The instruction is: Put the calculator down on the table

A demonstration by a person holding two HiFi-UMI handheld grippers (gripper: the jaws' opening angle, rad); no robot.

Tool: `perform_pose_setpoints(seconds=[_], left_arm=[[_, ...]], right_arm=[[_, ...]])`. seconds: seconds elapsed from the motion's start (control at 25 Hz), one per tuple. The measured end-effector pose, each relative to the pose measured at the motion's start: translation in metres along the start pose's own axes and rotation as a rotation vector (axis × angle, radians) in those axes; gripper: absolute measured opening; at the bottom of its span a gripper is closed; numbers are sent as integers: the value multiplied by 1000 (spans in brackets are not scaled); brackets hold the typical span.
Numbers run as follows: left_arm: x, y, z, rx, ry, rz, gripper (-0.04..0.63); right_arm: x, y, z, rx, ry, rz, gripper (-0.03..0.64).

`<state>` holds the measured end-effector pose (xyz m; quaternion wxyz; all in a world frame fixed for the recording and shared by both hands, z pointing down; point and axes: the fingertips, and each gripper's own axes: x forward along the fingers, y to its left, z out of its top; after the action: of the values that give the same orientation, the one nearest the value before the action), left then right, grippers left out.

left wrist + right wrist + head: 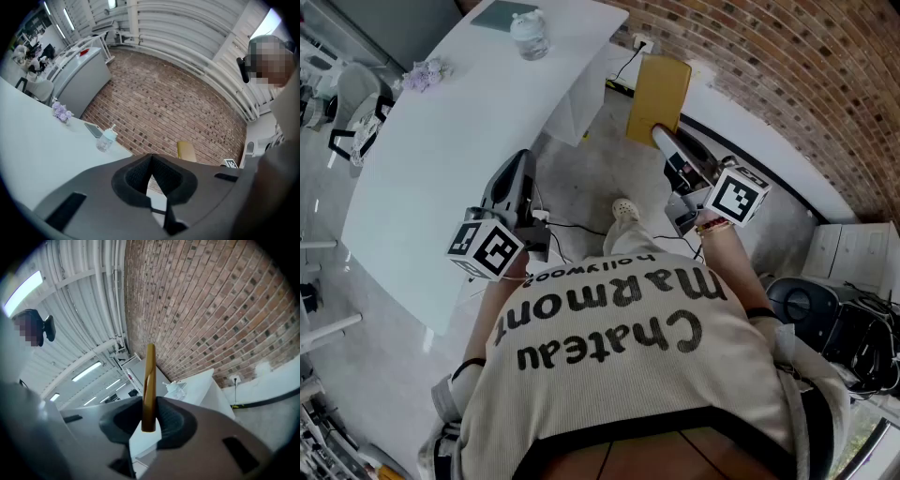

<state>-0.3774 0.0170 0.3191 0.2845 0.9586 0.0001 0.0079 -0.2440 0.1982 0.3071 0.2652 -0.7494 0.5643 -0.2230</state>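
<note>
The calculator (pixel 657 97) is a flat yellow slab that shows only a plain side, held in the air right of the white table (pixel 431 169), over the floor. My right gripper (pixel 662 137) is shut on its near end. In the right gripper view the calculator (pixel 149 380) stands edge-on between the pads, pointing at the brick wall. My left gripper (pixel 522 157) hovers by the table's near right edge with its jaws shut and nothing in them. In the left gripper view the jaw tips (pixel 151 161) meet, and the calculator (pixel 186 151) shows beyond them.
At the table's far end stand a clear bottle (pixel 530 36), a flat dark pad (pixel 501 14) and a small bunch of flowers (pixel 427 73). A brick wall (pixel 787 66) curves along the right. Cables lie on the floor, and boxes and gear (pixel 839 309) are piled at the right.
</note>
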Motion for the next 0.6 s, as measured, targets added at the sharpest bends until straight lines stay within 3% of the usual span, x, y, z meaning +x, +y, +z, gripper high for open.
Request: perform_pose_setpoints(seconds=[0.4, 0.6], left_arm=[[32, 7, 1, 36, 15, 29, 3], [78, 16, 6, 93, 29, 82, 3]], right_arm=[[32, -28, 21, 22, -10, 44, 91], [58, -59, 47, -55, 15, -9, 91]])
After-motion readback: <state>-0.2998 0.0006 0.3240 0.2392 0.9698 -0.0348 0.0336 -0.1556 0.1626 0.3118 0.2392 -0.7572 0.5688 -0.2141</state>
